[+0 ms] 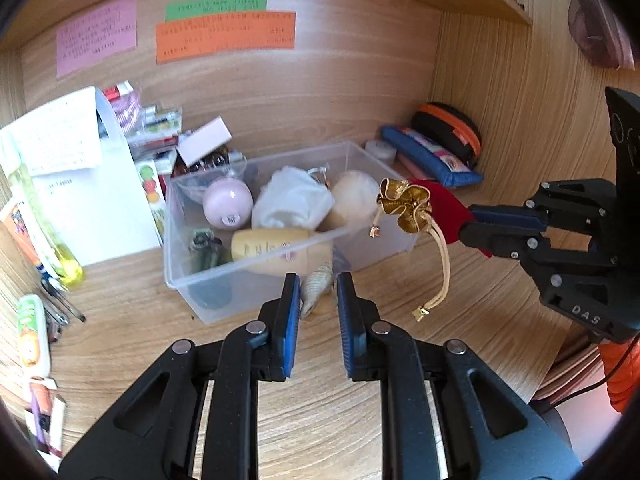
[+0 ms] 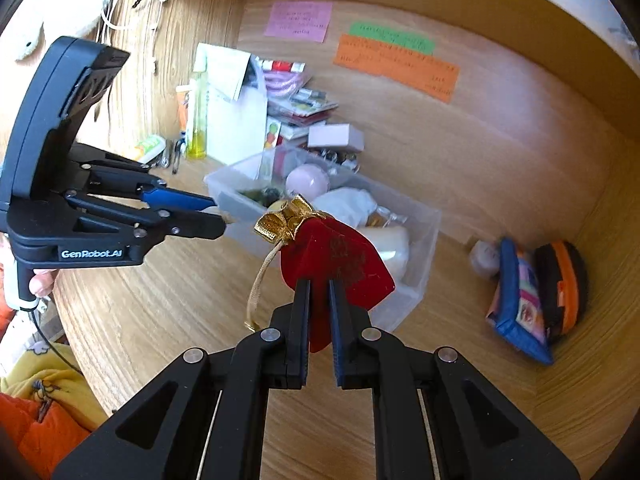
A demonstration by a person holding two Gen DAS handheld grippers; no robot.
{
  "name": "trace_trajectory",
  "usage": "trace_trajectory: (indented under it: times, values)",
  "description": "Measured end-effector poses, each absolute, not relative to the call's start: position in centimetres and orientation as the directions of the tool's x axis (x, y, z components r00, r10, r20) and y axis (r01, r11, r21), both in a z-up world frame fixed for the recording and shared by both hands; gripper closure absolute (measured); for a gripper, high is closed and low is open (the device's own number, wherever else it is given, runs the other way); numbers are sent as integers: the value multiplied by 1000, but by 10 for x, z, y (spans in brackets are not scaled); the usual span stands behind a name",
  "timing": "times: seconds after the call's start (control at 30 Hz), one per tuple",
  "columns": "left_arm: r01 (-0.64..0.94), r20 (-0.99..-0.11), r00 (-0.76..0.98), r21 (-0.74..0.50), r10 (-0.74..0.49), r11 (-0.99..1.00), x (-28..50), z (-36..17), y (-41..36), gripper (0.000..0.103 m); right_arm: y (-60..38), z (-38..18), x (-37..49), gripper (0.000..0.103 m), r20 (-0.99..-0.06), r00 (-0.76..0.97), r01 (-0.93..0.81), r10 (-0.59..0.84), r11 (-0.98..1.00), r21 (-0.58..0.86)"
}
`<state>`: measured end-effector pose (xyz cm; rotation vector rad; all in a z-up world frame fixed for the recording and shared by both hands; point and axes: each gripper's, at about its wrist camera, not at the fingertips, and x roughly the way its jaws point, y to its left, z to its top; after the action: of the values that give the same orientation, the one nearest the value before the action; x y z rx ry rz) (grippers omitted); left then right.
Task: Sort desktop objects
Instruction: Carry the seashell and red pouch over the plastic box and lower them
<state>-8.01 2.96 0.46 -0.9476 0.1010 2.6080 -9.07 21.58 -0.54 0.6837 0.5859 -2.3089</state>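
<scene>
Right tongs (image 2: 319, 312) pinch a red velvet pouch (image 2: 336, 260) with gathered gold-mesh mouth and cream cords, above the woodgrain worktop (image 2: 168, 304); left tongs (image 1: 318, 292), marked "GenRobot.AI", part around a ridged seashell (image 1: 316, 290); beyond, a clear plastic bin (image 1: 192, 272)

A home study desk set in a wooden alcove (image 1: 280, 92). Coloured paper notes (image 1: 226, 34) are stuck to the back panel at upper centre. A clear plastic bin (image 1: 208, 280) of small household oddments sits mid-frame, papers and stationery (image 1: 72, 184) at left, zipped pouches (image 1: 436, 152) at right.
</scene>
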Motion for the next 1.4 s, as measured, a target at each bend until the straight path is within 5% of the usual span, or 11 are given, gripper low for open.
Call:
trace_trajectory:
  times: [0.5, 1.4]
  values:
    - [-327, -592, -750, -56, 295, -943, -112, 25, 4, 85, 197, 26, -129, 95, -552, -700, 659, -453, -707, -256]
    - [-325, -679, -669, -97, 302, -941, -197, -27, -6, 85, 130, -38, -205, 92, -661, -585, 725, -470, -668, -167]
